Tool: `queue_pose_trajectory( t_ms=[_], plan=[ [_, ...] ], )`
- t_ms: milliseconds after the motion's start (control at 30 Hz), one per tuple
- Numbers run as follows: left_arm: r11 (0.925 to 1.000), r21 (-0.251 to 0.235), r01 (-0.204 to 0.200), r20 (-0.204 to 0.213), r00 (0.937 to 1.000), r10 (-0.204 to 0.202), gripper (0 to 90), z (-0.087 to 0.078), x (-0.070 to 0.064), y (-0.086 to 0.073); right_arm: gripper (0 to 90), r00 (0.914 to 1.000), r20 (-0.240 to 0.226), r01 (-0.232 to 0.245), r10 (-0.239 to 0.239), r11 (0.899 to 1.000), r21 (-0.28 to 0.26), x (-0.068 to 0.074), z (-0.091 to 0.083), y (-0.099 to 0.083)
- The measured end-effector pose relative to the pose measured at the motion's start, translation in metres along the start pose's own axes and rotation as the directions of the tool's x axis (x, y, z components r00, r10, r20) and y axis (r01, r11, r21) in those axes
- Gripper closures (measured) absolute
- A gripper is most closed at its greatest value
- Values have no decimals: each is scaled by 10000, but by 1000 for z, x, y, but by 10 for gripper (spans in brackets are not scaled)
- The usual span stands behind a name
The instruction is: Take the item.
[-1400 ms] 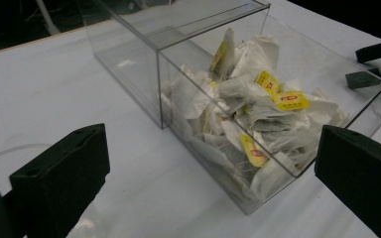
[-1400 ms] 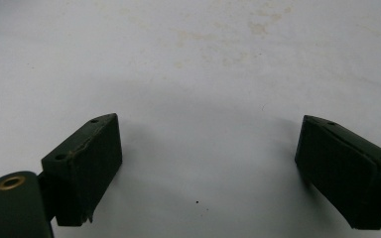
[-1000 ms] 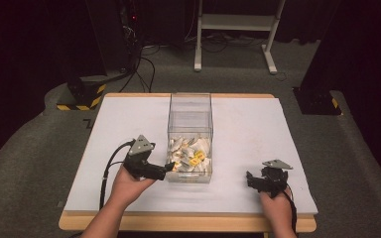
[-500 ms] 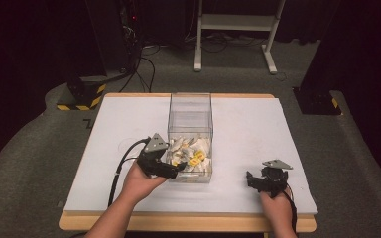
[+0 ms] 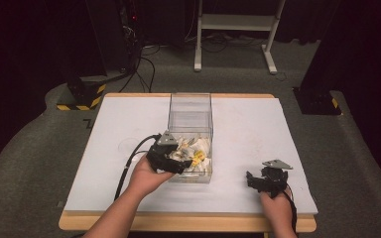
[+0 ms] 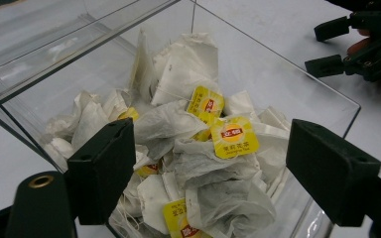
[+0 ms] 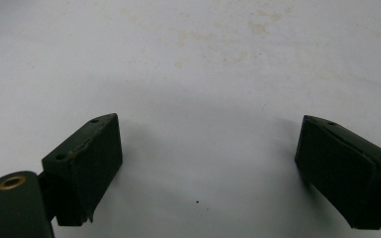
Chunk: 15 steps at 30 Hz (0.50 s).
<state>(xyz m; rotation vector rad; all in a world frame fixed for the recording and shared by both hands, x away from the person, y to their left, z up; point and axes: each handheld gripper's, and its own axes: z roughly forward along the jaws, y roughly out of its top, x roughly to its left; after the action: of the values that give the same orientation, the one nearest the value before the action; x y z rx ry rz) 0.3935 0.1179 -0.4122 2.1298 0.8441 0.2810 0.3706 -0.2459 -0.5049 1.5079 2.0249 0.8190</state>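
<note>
Crumpled white tea bags (image 6: pixel 198 163), yellow tags, fill clear box (image 5: pixel 190 119).

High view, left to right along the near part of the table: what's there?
Black cable → left gripper reaching into the clear box of tea bags → bare white table → right gripper.

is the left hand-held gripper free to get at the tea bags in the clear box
Probably yes: the left hand-held gripper is open just above the tea bags, and the clear box has no lid in its way.
</note>
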Motion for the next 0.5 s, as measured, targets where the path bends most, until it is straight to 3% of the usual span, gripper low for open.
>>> queue_pose_trajectory(
  t_ms=[100, 167, 500],
  plan=[
    [9998, 138, 160, -17, 9999, -160, 286, 2, 2, 0, 111, 10000, 4, -3, 3, 10000, -3, 0, 0, 0],
    [9996, 183, 203, 42, 9998, -204, 381, 2, 2, 0, 113, 10000, 6, -20, 20, 10000, -4, 0, 0, 0],
    [9951, 980, 94, -184, 9998, -76, 527, 12, 2, 1, 115, 10000, 5, -2, 2, 10000, -9, 0, 0, 0]
  ],
)
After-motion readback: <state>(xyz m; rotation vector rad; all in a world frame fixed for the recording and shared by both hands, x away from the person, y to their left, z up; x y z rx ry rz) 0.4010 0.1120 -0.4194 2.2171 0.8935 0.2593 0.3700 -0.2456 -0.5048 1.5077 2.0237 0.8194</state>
